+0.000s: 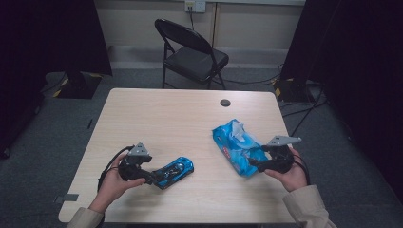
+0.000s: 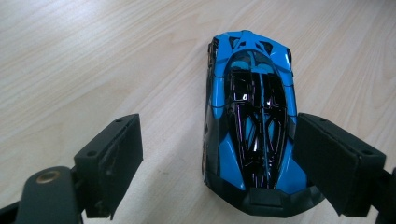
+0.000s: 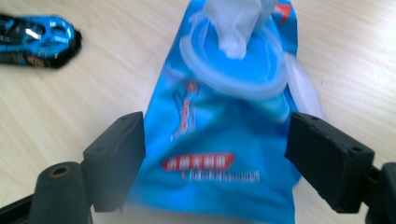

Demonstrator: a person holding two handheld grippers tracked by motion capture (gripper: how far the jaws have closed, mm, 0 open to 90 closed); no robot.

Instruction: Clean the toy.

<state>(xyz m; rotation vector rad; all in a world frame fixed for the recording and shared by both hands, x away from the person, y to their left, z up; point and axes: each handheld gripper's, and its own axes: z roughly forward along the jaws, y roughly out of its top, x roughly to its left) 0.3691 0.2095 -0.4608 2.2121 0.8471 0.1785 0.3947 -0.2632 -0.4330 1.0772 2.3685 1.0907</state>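
A blue and black toy car lies on the wooden table at the front left. My left gripper stands open around the car's rear: the right jaw is against its side and the left jaw is well clear. At the front right lies a blue wipes pack with a white wipe poking out of its round lid. My right gripper holds the pack's near end, jaws wide and pressing on both side edges. That view is slightly blurred.
A black folding chair stands behind the table's far edge. A round cable hole sits near the far edge. Cables run over the floor at the right, and dark curtains hang on both sides.
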